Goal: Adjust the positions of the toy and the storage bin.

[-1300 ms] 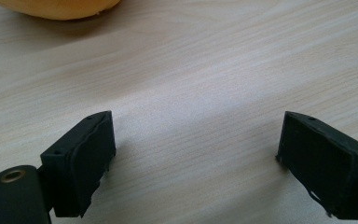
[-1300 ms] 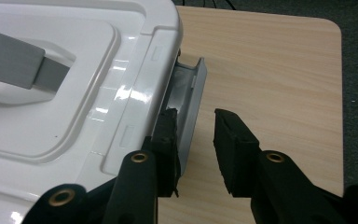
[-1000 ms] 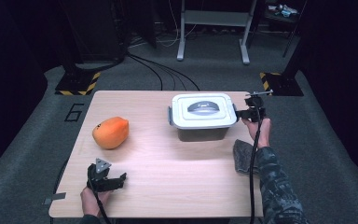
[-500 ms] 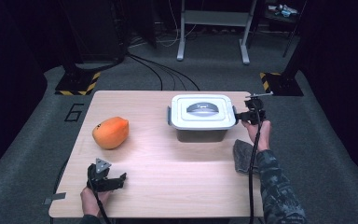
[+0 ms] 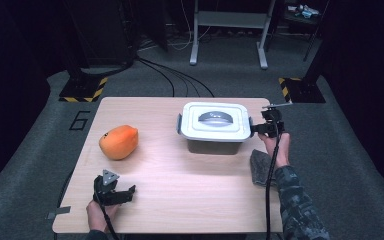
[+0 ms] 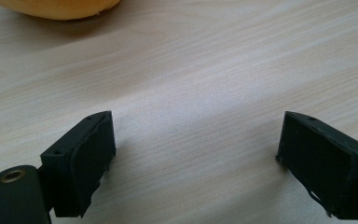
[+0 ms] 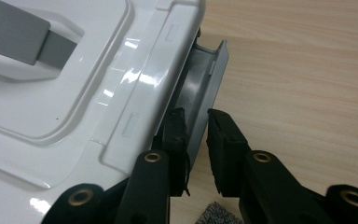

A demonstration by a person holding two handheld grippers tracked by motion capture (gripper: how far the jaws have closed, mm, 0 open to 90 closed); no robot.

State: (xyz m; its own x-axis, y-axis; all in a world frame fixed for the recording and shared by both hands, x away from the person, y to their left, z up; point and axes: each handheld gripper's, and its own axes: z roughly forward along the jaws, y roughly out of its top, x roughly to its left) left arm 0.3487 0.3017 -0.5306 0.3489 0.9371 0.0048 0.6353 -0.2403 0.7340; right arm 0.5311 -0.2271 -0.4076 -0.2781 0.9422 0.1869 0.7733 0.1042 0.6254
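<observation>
Lidded plastic box standing toward the far right of the table, white lid on a grey tub, a grey latch hinged at each short end and a flat grey handle recessed in the lid's middle. Right gripper pinching the right-hand latch, one pad tucked under the flap against the lid's rim, the other on the flap's outer face. Left gripper resting near the front left corner, jaws spread wide over bare wood, nothing between them. Orange mango-like fruit lying near the left edge, well apart from the box; grey cloth lying near the right edge, just behind the right hand. Likely a light, stiff, hollow shell with glossy, slippery lid faces, so poor purchase on the flat top; better hold at the thin latch flaps or the recessed handle. Latch probably springy, snapping free with an outward and upward pull. Box probably prone to sliding or tipping toward the pulling side, being light and unbraced on smooth wood. Contents hidden under the lid
</observation>
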